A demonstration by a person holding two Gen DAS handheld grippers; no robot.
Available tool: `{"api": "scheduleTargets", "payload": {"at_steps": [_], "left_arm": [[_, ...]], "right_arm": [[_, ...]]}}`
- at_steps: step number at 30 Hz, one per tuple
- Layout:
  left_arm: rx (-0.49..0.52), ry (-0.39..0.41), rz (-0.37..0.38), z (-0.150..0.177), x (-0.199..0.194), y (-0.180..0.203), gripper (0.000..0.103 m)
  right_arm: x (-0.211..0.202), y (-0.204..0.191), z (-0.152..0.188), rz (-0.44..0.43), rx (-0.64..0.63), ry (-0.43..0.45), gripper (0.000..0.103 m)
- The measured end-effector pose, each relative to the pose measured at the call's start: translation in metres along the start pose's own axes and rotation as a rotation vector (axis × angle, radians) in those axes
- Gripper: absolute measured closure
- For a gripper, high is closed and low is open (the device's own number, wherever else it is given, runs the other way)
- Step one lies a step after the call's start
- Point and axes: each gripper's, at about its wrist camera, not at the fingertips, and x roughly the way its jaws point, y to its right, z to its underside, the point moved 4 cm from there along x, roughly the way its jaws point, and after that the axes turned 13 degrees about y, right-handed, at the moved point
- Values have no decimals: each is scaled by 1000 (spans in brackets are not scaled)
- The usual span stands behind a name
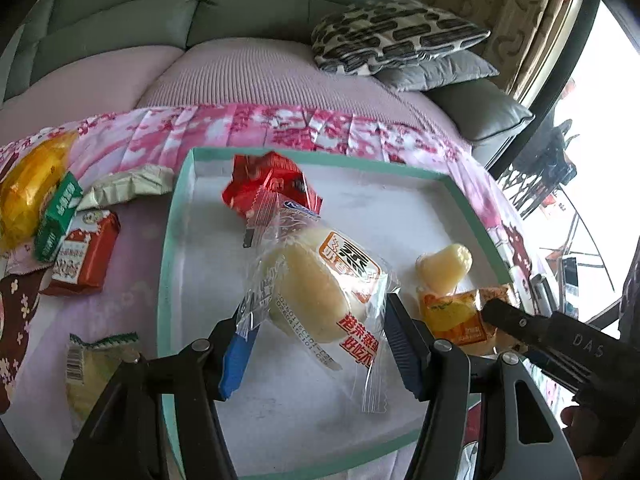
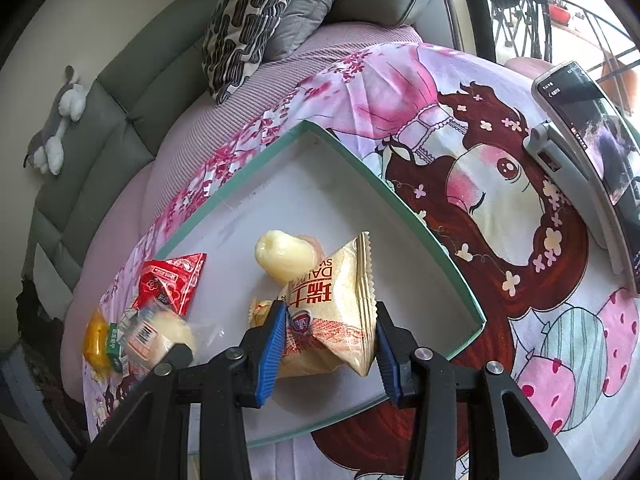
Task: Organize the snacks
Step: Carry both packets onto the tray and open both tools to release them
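Observation:
A shallow white tray with a teal rim lies on a pink printed cloth. My left gripper is shut on a clear-wrapped pale bun just above the tray floor. Behind the bun lies a red snack packet. My right gripper is shut on a beige cake packet over the tray's near corner. A pale yellow jelly cup and an orange packet lie in the tray. The right gripper also shows in the left wrist view, at the right.
Left of the tray on the cloth lie a red-white packet, a green box, an orange bun pack, a silver-green packet and a yellow-green packet. A phone on a stand is at right. Sofa cushions lie behind.

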Motion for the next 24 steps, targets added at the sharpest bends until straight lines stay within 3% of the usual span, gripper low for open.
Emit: {"api": "scheduleTargets", "payload": {"at_steps": [5,13,22,24], "left_arm": [[-52,-41,-58,6,2,-19,39],[-67,-56,-100,6,-2,-29,37],[6,-3,-127,-5,-19,-22,22],[20,12,-133,-8,-23,-21,14]], "right_arm": [[0,0,0,28,-19,-4,55],[-2,-2,-1,96,-92,-5,43],[-14,-8,-7,119,-146,26,39],[-17,-11,-8,120,-160,32,38]]}}
